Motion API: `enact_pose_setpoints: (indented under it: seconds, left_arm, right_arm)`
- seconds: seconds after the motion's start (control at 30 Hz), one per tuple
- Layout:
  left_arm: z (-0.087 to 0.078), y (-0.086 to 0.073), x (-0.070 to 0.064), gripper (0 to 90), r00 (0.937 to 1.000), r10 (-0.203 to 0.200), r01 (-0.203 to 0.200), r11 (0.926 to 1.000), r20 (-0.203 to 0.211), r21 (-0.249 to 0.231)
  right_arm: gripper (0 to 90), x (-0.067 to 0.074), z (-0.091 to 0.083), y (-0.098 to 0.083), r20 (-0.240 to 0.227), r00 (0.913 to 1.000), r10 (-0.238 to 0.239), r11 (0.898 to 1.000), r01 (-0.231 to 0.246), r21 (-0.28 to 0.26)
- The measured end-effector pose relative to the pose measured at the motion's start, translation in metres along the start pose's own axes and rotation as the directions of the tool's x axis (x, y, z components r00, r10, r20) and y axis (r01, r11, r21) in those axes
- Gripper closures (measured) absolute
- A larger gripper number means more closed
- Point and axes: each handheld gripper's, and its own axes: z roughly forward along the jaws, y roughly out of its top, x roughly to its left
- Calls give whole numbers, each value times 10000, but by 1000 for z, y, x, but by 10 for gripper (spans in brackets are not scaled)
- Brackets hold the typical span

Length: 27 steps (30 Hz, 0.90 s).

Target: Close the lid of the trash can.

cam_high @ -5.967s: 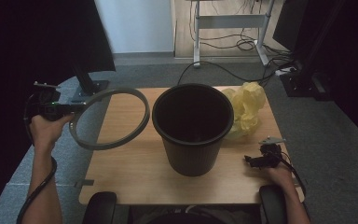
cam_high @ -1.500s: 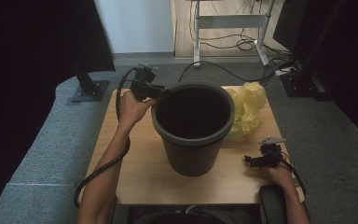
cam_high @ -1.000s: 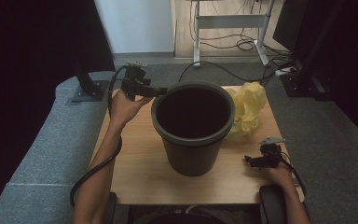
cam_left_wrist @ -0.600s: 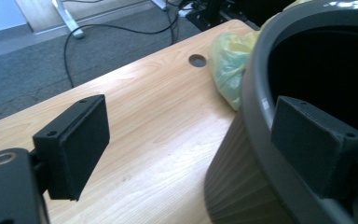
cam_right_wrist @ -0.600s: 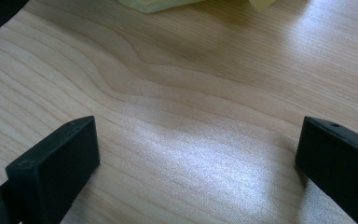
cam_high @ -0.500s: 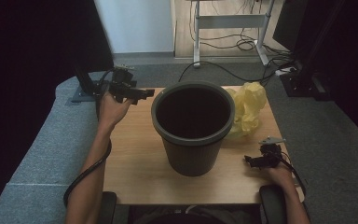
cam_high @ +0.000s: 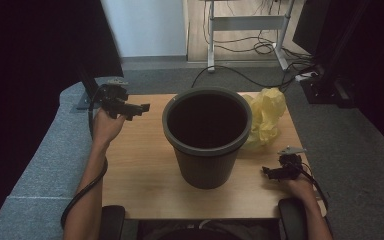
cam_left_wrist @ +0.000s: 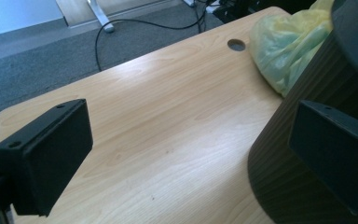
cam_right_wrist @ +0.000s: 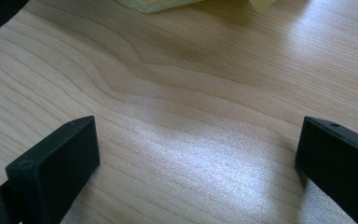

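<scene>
Bucket [cam_high: 207,135] ring fitted | left gripper [cam_high: 139,107] withdrawn, fingers apart | right gripper [cam_high: 269,171] fingers apart

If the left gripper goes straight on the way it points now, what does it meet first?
Probably the dark bin. The left gripper, jaws open and empty, points across the table toward the bin's upper wall; in its own view the bin is close at the right. Depth is uncertain.

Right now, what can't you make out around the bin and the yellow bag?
- Bottom of the bin: too dark inside, high view.
- Yellow bag: the bin hides its near left part in the high view, and the picture edge cuts it in the left gripper view.
- What the bag holds: hidden by its crumpled plastic.
- Right gripper: too small in the high view to read its jaws; its own view shows them open.
</scene>
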Motion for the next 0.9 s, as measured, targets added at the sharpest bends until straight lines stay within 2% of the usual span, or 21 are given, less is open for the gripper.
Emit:
enact_pose_setpoints:
  seconds: [0.13, 0.4, 0.7, 0.9]
  left_arm:
    - [1, -12, 7, 0, 10000, 11, -11, 10000, -56, 13]
    - [6, -38, 18, 0, 9996, -281, 280, 9995, 81, 117]
    - [9, -60, 20, 0, 9990, -438, 437, 9990, 108, 88]
    - [15, -74, 20, 0, 9996, -286, 285, 9994, 77, 221]
  right_arm:
    - [0, 0, 0, 0, 0, 10000, -1, 10000, 1, 1]
    - [0, 0, 0, 0, 0, 10000, -2, 10000, 2, 1]
    - [0, 0, 0, 0, -1, 10000, -1, 10000, 1, 2]
    - [0, 0, 0, 0, 0, 10000, -2, 10000, 2, 2]
